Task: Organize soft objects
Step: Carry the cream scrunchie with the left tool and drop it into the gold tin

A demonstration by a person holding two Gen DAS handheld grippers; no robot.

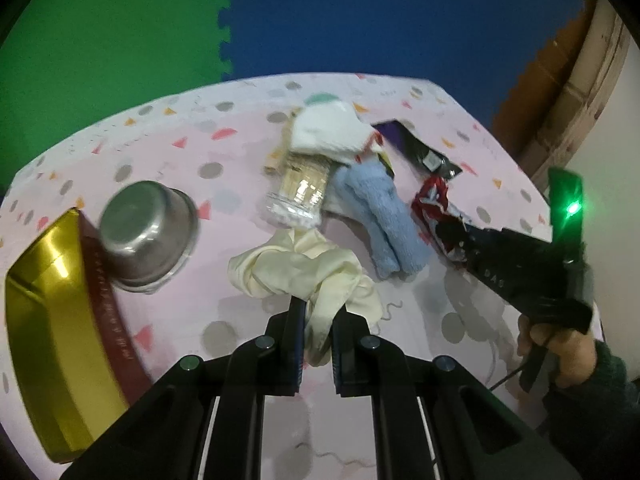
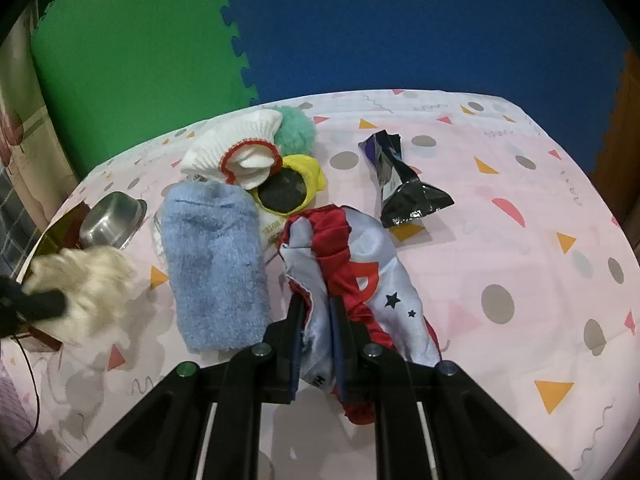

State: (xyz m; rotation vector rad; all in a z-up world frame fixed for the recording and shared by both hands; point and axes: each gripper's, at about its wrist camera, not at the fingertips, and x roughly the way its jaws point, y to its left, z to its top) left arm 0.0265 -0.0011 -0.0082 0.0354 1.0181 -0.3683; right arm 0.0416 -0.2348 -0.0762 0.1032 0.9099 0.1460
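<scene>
Taking the blue fleece sock (image 2: 214,264) as landmark: to its left lies the cream cloth (image 1: 308,272), limp, light and thin, likely to drape and slide, so a bunched fold is the best place to pinch. The left gripper (image 1: 318,320) has its jaws drawn nearly together on a hanging tail of that cloth, beside the steel bowl (image 1: 148,236) and gold tin (image 1: 52,320). Just right of the sock lies the red and pale satin garment (image 2: 360,280), which looks slippery and floppy; its gathered red seam should hold better than flat satin. The right gripper (image 2: 316,320) is pinched on the garment's near edge.
</scene>
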